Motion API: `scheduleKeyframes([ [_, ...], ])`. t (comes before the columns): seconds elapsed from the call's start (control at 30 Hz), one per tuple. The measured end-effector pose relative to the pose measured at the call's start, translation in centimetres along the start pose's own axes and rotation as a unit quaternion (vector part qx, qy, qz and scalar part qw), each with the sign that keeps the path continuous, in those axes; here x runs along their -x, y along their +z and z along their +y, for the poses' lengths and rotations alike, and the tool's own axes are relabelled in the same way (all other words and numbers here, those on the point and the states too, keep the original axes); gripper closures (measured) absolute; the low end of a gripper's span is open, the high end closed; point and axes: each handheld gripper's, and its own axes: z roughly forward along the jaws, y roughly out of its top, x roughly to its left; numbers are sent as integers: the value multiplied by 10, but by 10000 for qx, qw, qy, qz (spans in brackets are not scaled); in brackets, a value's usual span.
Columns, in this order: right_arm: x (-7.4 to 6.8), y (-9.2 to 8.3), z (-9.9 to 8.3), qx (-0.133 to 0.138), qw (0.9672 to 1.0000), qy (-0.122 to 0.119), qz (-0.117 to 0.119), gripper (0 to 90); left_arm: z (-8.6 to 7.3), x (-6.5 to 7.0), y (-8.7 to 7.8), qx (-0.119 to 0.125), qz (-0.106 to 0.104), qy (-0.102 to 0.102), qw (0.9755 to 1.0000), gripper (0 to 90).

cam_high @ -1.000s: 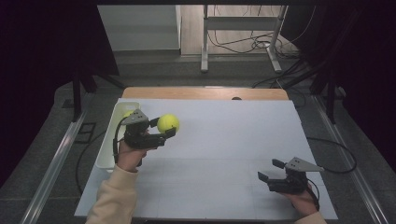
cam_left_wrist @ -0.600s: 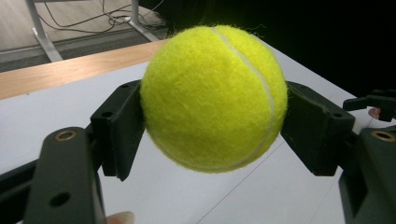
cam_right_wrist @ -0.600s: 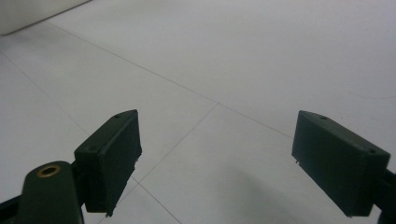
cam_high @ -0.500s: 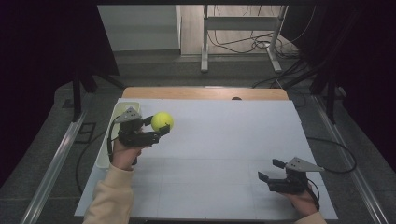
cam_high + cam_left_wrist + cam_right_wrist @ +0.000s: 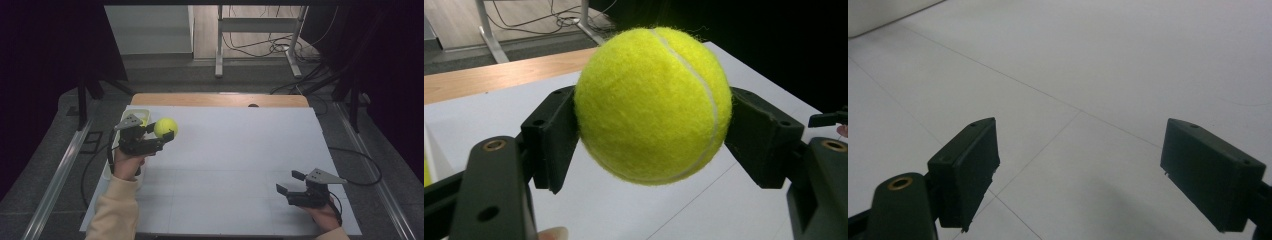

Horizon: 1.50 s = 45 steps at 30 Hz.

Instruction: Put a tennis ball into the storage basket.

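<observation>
The tennis ball sits in my left tongs, which I see in the high view at the left side of the table. The ball is held up, clear of the white table surface, near the left edge. Just behind the left tongs there is a pale tray at the table's left border, and I cannot tell what lies inside it. My left hand grips the tool from below, with a cream sleeve coming from the bottom. My right tongs are low at the right front part of the table, well apart from the ball, and they are spread with nothing between them.

In the left gripper view, the tennis ball is very close and yellow-green with its white seam curving on the right side. The two black pads press on its left and right sides, so the left tongs are pinching the ball. Under it I see the white table and further a wooden strip.

In the right gripper view, the right tongs stand wide open above the bare white table, which has thin lines crossing on it.
</observation>
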Motion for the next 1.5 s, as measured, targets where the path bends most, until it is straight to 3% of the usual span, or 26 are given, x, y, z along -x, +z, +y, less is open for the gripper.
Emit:
scheduleKeyframes([
  [0.47, 0, 0, 0, -4, 10000, -11, -8, 159, -3, -12, -10, 23, 147, -154, 9998, 266],
  [1.5, 0, 0, 0, -21, 10000, -18, -23, 158, -14, -32, -42, 75, 633, -282, 9976, 266],
])
